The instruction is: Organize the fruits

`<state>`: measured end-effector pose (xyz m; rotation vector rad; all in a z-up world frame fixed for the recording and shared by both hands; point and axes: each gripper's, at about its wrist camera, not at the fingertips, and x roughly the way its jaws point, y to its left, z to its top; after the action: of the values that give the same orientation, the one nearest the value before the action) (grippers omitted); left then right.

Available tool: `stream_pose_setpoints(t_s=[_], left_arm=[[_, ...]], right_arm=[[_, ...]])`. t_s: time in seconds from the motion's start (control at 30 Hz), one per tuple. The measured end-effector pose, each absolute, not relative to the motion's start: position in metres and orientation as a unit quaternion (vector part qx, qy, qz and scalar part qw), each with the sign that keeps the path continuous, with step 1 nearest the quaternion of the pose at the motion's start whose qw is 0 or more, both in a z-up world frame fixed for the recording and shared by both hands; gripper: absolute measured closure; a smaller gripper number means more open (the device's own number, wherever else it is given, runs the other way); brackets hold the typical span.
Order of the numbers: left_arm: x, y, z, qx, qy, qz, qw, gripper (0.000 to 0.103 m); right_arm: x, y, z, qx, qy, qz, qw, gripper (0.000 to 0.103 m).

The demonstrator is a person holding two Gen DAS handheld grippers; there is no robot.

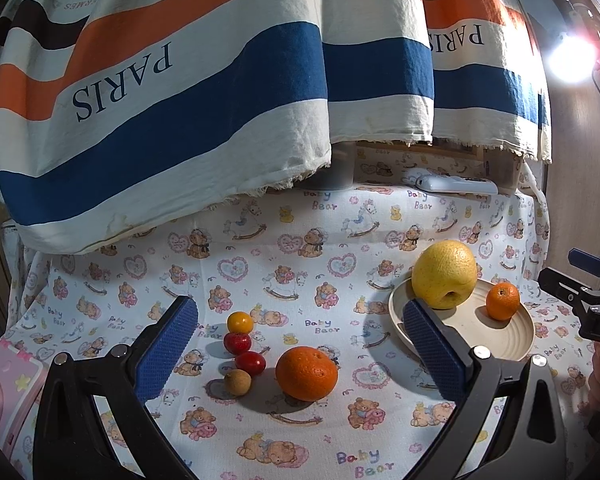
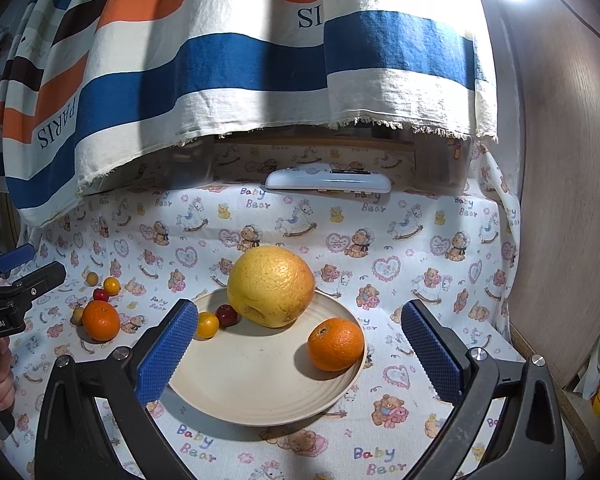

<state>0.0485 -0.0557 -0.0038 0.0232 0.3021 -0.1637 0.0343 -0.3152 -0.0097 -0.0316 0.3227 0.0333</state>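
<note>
A cream plate (image 2: 260, 392) (image 1: 464, 326) holds a big yellow grapefruit (image 2: 271, 285) (image 1: 445, 274), a mandarin (image 2: 335, 344) (image 1: 502, 301), a small yellow tomato (image 2: 207, 325) and a red cherry tomato (image 2: 225, 315). On the cloth left of it lie an orange (image 1: 306, 373) (image 2: 101, 320), a yellow tomato (image 1: 240, 322), two red tomatoes (image 1: 237, 342) (image 1: 250, 362) and a brown longan (image 1: 238, 382). My left gripper (image 1: 300, 352) is open above the loose fruit. My right gripper (image 2: 300, 348) is open over the plate.
A striped PARIS towel (image 1: 204, 92) hangs over the back. A white remote (image 2: 329, 179) lies at the back of the bear-print cloth (image 1: 300, 440). A pink object (image 1: 0, 380) sits at the left edge. A wooden panel (image 2: 568, 200) stands at the right.
</note>
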Motion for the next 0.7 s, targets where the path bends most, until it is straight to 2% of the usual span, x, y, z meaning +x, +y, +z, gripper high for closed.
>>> stream_pose_setpoints(t_s=[0.37, 0.53, 0.57, 0.7], left_arm=[[0.054, -0.038, 0.014, -0.008, 0.174, -0.072, 0.982, 0.001], [0.077, -0.017, 0.022, -0.015, 0.251, -0.054, 0.966, 0.001], [0.083, -0.012, 0.020, -0.019, 0.266, -0.052, 0.962, 0.003], [0.105, 0.006, 0.004, -0.049, 0.327, -0.062, 0.942, 0.022]], right_arm=[[0.034, -0.316, -0.010, -0.018, 0.161, 0.020, 0.987, 0.001], [0.034, -0.313, -0.011, -0.022, 0.166, 0.026, 0.986, 0.001], [0.035, -0.312, -0.011, -0.024, 0.169, 0.030, 0.985, 0.001], [0.037, -0.305, -0.013, -0.040, 0.179, 0.034, 0.983, 0.001]])
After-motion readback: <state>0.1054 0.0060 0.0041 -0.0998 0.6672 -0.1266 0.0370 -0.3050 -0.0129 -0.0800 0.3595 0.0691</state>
